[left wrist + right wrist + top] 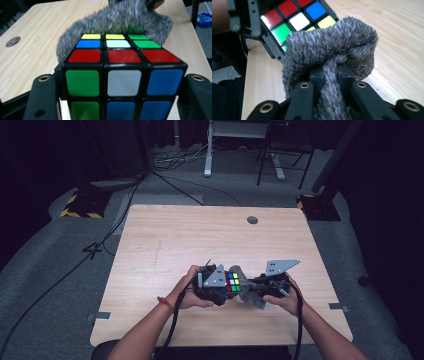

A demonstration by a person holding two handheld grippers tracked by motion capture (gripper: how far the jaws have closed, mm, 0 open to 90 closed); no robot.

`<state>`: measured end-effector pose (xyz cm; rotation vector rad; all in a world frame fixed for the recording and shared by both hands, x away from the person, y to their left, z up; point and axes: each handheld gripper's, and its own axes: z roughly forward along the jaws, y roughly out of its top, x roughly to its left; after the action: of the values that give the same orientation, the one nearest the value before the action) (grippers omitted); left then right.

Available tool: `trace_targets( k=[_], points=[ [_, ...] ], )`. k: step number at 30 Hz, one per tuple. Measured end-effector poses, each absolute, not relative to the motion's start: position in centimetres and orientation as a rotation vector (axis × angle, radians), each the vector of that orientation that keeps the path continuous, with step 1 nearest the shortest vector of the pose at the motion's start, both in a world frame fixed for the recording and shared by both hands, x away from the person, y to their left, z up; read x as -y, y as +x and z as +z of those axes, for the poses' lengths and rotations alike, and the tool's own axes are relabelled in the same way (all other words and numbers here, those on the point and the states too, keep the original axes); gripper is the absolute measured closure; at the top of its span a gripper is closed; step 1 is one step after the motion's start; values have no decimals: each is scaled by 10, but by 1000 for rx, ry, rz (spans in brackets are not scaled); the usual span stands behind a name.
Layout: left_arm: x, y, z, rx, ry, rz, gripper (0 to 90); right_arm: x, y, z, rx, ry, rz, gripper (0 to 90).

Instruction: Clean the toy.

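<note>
— Black plastic with colour stickers, this is the puzzle cube [123,75], yes? Where is it sitting?

— It is sitting between the jaws of the left gripper [212,285], which is clamping it on two opposite sides, near the front edge of the wooden table [200,235]. In the left gripper view the top face is showing a red row in front, then blue, white and green, then yellow, yellow and green. The face looking at the camera is showing green, white and blue above, and green, blue, blue below.

— And the grey fluffy thing?

— It is a grey cloth [332,47] with long, soft fibres. The right gripper [331,72] is pinching it tight, and the cloth is bulging out above the jaws in a thick fold. This fold is pressing against the far part of the cube's top face.

— Is the cloth looking sharp?

— In the left gripper view it is looking blurred.
</note>
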<state>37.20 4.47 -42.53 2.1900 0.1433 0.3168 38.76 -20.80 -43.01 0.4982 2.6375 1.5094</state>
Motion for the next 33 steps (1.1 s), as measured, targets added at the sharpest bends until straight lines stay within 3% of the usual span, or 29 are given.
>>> trace_targets(
  k=[19,33],
  points=[
    [-25,370,-441,-127,2326,360,332,193,365,-409,-2571,331,1527,789],
    [-43,372,-426,-163,2193,312,333,213,397,-437,-2635,574,1411,791]
  ],
)
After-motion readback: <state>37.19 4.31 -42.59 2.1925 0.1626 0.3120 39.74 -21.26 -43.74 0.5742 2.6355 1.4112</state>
